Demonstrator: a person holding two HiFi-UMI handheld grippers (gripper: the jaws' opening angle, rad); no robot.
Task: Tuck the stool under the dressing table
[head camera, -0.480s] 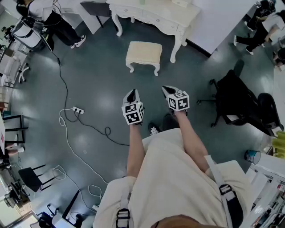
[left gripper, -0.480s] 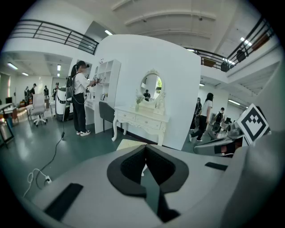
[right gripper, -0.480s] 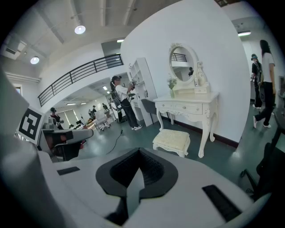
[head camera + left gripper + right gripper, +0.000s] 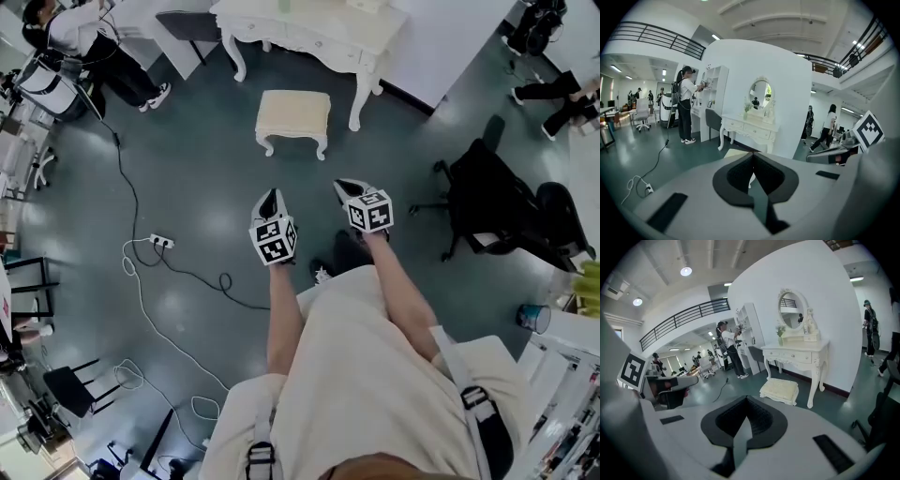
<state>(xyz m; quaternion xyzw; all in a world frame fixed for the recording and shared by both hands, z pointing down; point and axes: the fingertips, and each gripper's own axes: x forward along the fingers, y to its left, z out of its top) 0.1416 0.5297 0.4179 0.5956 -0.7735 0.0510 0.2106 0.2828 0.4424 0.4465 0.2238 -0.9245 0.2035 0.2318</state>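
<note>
Grey-green floor (image 4: 197, 141) spreads glossy and wide below you. At 12 o'clock the white desk (image 4: 309, 26) stands against a white wall (image 4: 450, 37), with an oval mirror (image 4: 790, 309) on top. At 3 o'clock sits a black office chair (image 4: 497, 202). The cream stool (image 4: 292, 114) is on the floor at 12 o'clock, between you and the desk, just in front of its legs and not under it. Your left claw (image 4: 273, 197) and right claw (image 4: 345, 186) point toward the stool, well apart from it, each with its jaws together on nothing. At 9 o'clock lies a white power strip (image 4: 161, 241).
</note>
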